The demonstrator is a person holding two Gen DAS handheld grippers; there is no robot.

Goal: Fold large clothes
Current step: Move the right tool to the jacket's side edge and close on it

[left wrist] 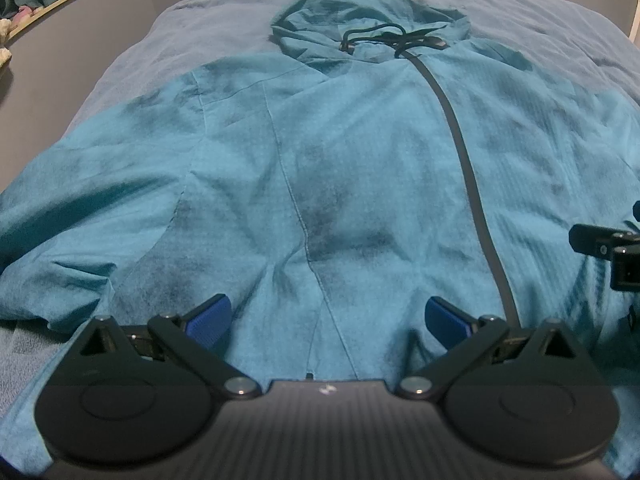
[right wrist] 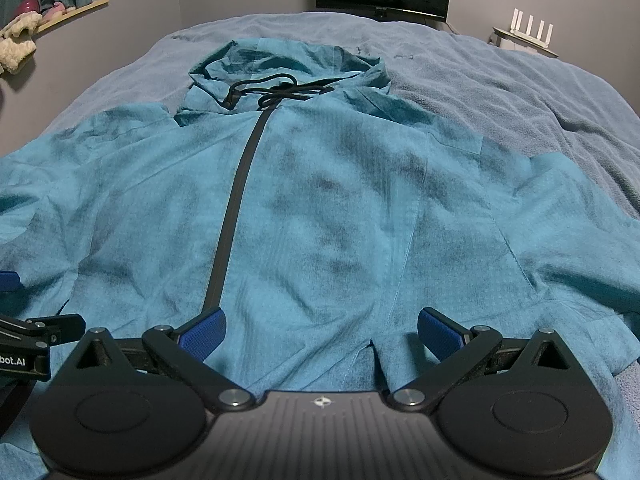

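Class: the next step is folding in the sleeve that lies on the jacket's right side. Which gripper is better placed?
Right gripper, probably: jaws open, over the jacket right of the zipper, nearer that sleeve.

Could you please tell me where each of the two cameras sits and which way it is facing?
Left wrist: sits on the left gripper near the hoodie hem, facing its hood; its open blue fingers show, the right gripper at the right edge.
Right wrist: sits on the right gripper, facing likewise; open fingers show, the left gripper at the left edge.
Shared: hoodie, zipper, bed.
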